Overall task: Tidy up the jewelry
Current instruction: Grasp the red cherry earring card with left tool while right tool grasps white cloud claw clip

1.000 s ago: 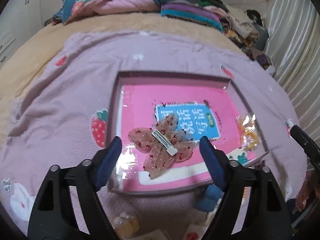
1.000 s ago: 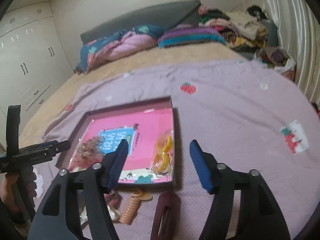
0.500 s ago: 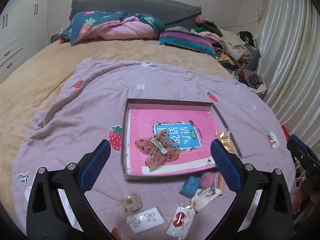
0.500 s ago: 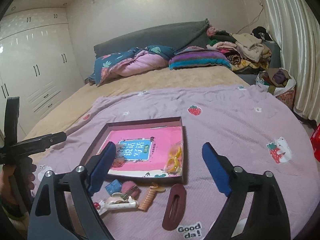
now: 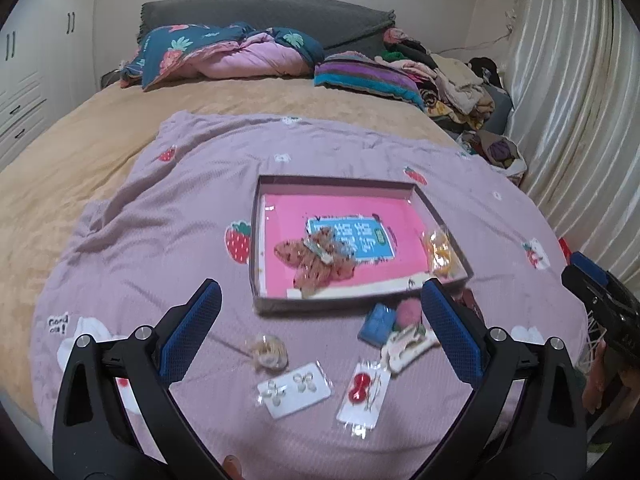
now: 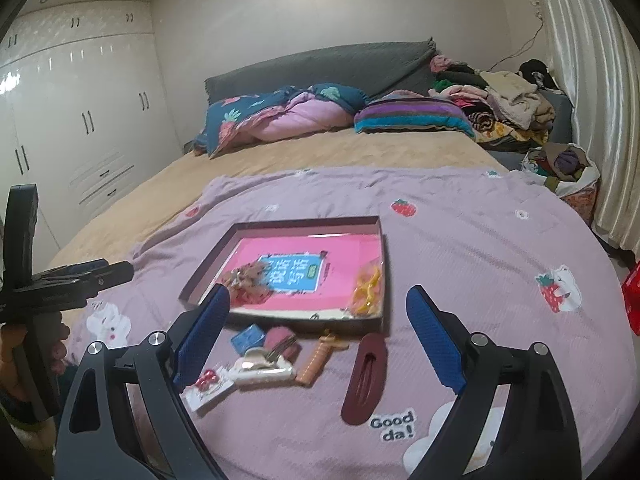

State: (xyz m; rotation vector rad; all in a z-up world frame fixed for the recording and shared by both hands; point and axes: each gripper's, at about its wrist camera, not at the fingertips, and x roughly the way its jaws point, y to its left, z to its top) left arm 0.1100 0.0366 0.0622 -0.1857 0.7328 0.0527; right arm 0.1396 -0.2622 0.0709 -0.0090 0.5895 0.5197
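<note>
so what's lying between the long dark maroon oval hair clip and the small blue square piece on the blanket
In the right wrist view, a ribbed tan hair clip and a round fuzzy pink piece lie between the maroon clip and blue square.

Both grippers hang in the air side by side, empty. The left gripper (image 5: 320, 328) has its blue-padded fingers (image 5: 192, 332) spread wide apart; the right gripper (image 6: 320, 340) is spread just as wide, each gripped by a hand (image 6: 24, 356) below
</note>
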